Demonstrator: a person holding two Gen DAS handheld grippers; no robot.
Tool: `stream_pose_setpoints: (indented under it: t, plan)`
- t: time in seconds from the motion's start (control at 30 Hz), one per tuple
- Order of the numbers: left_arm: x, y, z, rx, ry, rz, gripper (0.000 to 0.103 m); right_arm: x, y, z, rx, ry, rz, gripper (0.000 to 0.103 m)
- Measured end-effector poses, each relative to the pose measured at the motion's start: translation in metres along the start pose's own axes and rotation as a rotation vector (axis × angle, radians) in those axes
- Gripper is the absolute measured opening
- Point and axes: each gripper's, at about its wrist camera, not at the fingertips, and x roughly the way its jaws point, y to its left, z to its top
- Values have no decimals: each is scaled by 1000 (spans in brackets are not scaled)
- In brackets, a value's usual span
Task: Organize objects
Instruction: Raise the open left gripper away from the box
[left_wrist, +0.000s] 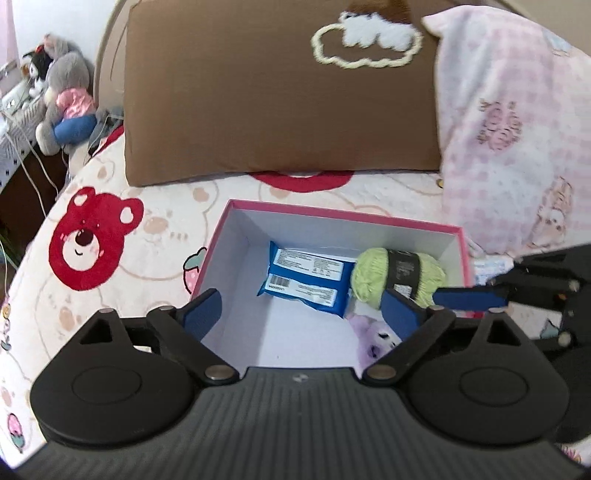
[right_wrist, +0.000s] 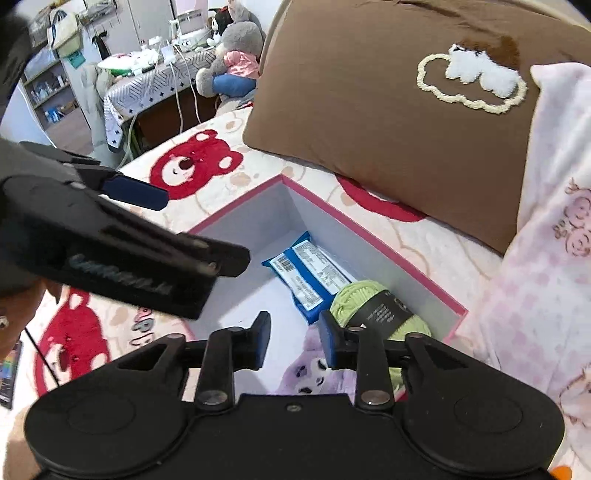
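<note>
Your bedspread (left_wrist: 122, 192), cream with red bear faces, fills the scene, and the brown pillow (left_wrist: 280, 96) with its stitched cloud stands at 12 o'clock in the left wrist view, the pink checked pillow (left_wrist: 517, 122) leaning beside it at 2 o'clock. At 10 o'clock, past the edge of the bed, a grey plush toy (left_wrist: 64, 99) in a pink top sits by a cluttered side table (right_wrist: 159, 85).

The pink-rimmed box (left_wrist: 332, 216) lies open on the bedspread, just in front of the brown pillow, white inside. Two of the task's things rest on its floor: the blue wipes pack (left_wrist: 308, 278) near the centre, label side up, and the green yarn ball (left_wrist: 397, 275) with a dark paper band, touching the pack's right end and close to the box's right wall. A purple plush toy (right_wrist: 314, 363) shows at the near end of the box, partly hidden by both tools.

Your left gripper (left_wrist: 301, 310) hovers over the near part of the box, jaws wide apart and empty. Your right gripper (right_wrist: 295, 341) hangs just above the purple plush toy, at 6 o'clock of the yarn — its blue pads (right_wrist: 263, 339) stand a narrow gap apart, holding nothing.
</note>
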Motion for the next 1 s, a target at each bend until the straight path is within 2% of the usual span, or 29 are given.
stream_pose_setpoints:
  t: [0.23,0.33,0.4,0.47,0.53,0.6,0.8,1.0]
  plan:
    - [-43,-12,-23,-6,-12,-108,96,-31,19,-12,-71,-1,-20,43]
    - [-60,-16,-33,3,-19,-104,96,-46,26,-20,-84,-19,-21,60]
    - [-69,-16,-39,10,-17,-104,96,-57,30,-27,-97,-36,-30,83]
    - [-77,-16,-45,13,-13,-93,96,-67,33,-35,-111,-49,-38,93]
    - [-86,-14,-51,-11,-14,-83,96,-78,34,-44,-112,-74,-47,93]
    - [-103,-17,-59,-10,-57,-60,96,-88,35,-51,-116,-74,-52,93]
    - [-136,-26,-74,19,-76,-129,97,-119,35,-74,-135,-61,-36,93]
    - [-138,-43,-88,46,-50,-168,100,-147,31,-99,-122,-63,-47,93]
